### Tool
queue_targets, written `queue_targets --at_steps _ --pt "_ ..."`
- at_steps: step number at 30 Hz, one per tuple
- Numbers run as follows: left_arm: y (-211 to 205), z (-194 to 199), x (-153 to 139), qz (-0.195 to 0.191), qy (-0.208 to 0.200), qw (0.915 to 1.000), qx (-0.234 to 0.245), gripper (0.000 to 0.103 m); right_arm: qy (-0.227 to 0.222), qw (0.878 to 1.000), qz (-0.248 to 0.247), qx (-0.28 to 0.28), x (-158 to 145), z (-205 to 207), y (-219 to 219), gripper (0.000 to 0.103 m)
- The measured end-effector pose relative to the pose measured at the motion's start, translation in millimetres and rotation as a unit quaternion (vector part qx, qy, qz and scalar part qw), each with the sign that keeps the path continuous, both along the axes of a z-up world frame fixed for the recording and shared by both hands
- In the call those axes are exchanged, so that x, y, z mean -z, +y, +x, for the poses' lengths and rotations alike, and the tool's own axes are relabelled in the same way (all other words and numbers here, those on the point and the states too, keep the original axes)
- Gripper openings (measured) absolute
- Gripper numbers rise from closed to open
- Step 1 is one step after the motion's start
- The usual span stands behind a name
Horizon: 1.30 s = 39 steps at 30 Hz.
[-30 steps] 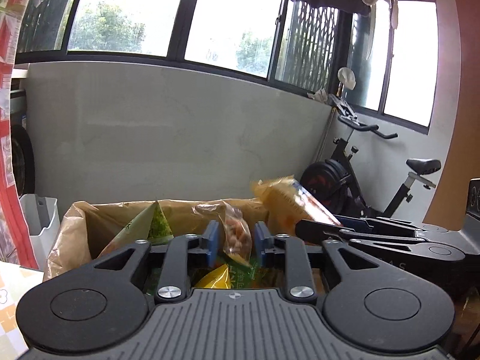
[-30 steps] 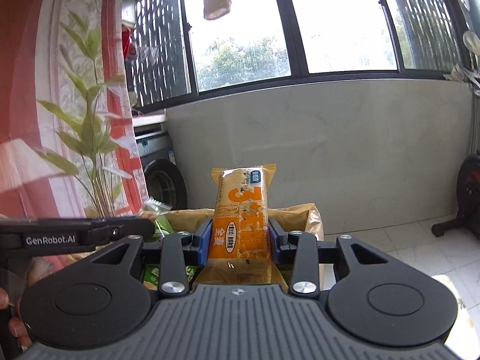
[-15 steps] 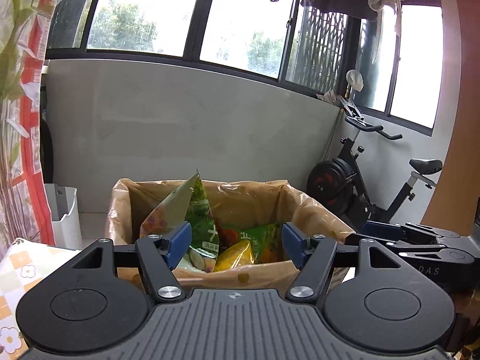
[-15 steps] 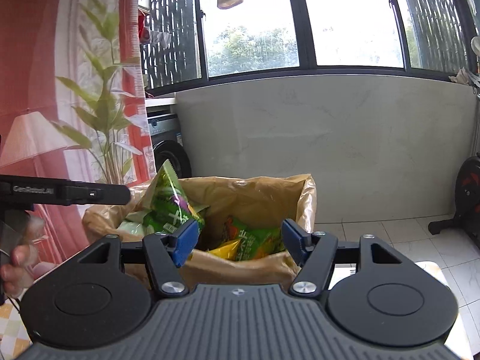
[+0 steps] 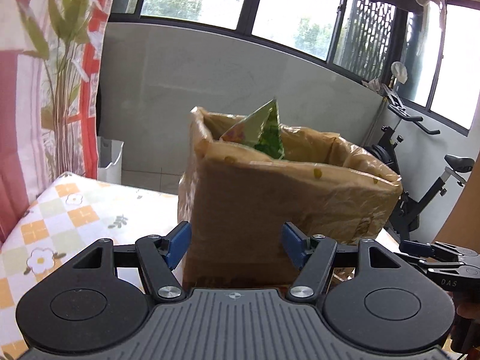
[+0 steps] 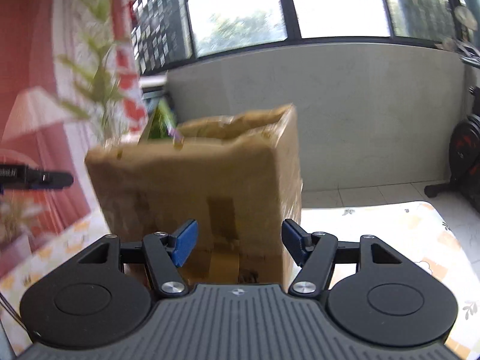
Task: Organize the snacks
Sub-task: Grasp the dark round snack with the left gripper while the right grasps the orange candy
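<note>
A brown cardboard box (image 5: pixel 270 207) lined with a tan plastic bag stands on the table; it also shows in the right wrist view (image 6: pixel 204 186). A green snack packet (image 5: pixel 264 132) sticks up out of its top, and shows blurred in the right wrist view (image 6: pixel 160 120). My left gripper (image 5: pixel 235 247) is open and empty, low in front of the box's side. My right gripper (image 6: pixel 237 244) is open and empty, low in front of another side. The right gripper's tip (image 5: pixel 432 250) shows at the left view's right edge, the left gripper's tip (image 6: pixel 39 178) at the right view's left edge.
The table has a checked floral cloth (image 5: pixel 60 210), also showing in the right wrist view (image 6: pixel 390 234). A red patterned curtain (image 5: pixel 45 90) hangs at the left. An exercise bike (image 5: pixel 420 174) stands behind the box on the right. A white bin (image 5: pixel 109 162) stands on the floor.
One second ago each gripper held a snack packet over the box. Both opened and dropped them in. Both grippers have since pulled back and down, facing the box's sides.
</note>
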<state>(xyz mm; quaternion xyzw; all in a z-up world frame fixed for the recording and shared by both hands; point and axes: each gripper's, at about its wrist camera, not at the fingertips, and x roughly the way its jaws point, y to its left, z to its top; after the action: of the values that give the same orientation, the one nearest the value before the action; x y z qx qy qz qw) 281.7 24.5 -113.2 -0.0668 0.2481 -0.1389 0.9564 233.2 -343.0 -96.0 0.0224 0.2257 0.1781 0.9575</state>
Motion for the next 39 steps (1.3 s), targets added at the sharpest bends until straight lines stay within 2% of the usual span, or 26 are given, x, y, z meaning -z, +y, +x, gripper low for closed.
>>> queue_targets --at_steps 3,6,9,14,16,18,20,21,22,26,30,34,38,39 --pt "4.5 -8.1 27.6 -0.029 0.025 0.9988 -0.03 0.068 0.029 0.998 -0.041 -0.038 16.6 3.4 3.6 0.065" --pt "1.6 -6.6 48.3 -0.023 0.058 0.9976 -0.031 0.068 0.05 0.994 -0.074 -0.057 34.3 9.9 7.6 0.065" --pt "2.4 -3.7 49.3 -0.013 0.069 0.9972 -0.028 0.067 0.082 0.989 -0.104 -0.065 54.5 24.6 13.3 0.065" --pt "5.7 -4.3 50.3 -0.013 0.084 0.996 -0.025 0.068 0.124 0.983 -0.115 -0.075 81.6 52.0 18.5 0.065" --pt "5.7 -8.4 54.2 -0.021 0.096 0.9949 -0.023 0.068 0.159 0.977 -0.118 -0.077 93.5 64.4 21.3 0.066" --pt "3.1 -11.7 62.2 -0.016 0.103 0.9945 -0.011 0.068 0.146 0.98 -0.117 -0.07 97.0 61.5 22.5 0.065" --pt "1.5 -14.1 72.5 -0.007 0.11 0.9939 -0.008 0.068 0.143 0.983 -0.102 -0.051 96.8 55.8 21.8 0.058" --pt "2.3 -13.3 78.2 -0.007 0.118 0.9929 -0.012 0.068 0.143 0.984 -0.096 -0.042 95.9 51.5 21.2 0.046" --pt "3.0 -11.9 82.3 -0.009 0.127 0.9917 -0.016 0.068 0.143 0.985 -0.094 -0.038 95.4 48.1 21.4 0.039" --pt "1.2 -7.2 85.8 -0.015 0.131 0.9913 -0.013 0.068 0.151 0.983 -0.087 -0.05 92.3 38.9 26.8 0.035" --pt "-6.6 1.9 94.5 -0.009 0.148 0.9887 -0.021 0.069 0.139 0.987 -0.074 -0.038 89.8 31.7 33.3 0.034" --pt "-18.8 11.0 105.0 0.02 0.163 0.986 -0.031 0.069 0.13 0.99 -0.05 -0.019 84.3 23.3 32.8 0.034" --pt "-29.2 16.5 115.6 0.052 0.165 0.9846 -0.025 0.068 0.119 0.992 -0.047 -0.015 78.8 17.4 34.3 0.034" --pt "-31.0 17.8 117.8 0.058 0.166 0.9841 -0.024 0.066 0.118 0.992 -0.044 -0.014 77.4 16.3 34.2 0.034"
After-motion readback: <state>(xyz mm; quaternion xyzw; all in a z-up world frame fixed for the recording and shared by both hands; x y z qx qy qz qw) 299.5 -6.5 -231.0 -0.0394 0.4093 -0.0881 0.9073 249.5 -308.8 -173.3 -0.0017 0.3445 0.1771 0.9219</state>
